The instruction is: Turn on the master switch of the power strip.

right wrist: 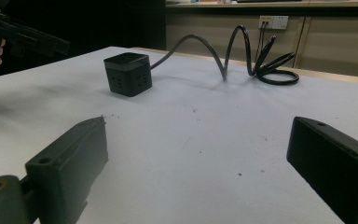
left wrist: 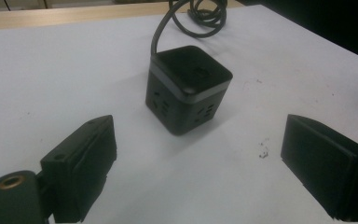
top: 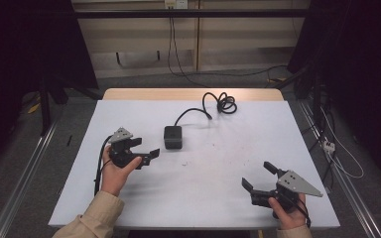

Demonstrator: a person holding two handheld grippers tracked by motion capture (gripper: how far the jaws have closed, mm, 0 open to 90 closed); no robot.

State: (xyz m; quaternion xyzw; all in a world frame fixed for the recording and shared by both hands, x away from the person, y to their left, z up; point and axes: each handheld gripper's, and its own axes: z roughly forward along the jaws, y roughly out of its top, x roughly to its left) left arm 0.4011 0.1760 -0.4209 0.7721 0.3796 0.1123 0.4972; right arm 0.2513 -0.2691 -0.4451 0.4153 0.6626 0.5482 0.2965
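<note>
Near the table's (top: 129,208) middle we see a black socket cube (top: 173,137), cord (top: 218,102) trailing toward the far edge. Our left gripper (top: 146,148) and right gripper (top: 259,177) hover spread wide, empty.

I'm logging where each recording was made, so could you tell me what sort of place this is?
Probably a lab or workshop set up for recording: a white-topped table holding just a black cube power strip and its coiled cable, dark curtains at both sides, and a wall socket behind.
</note>
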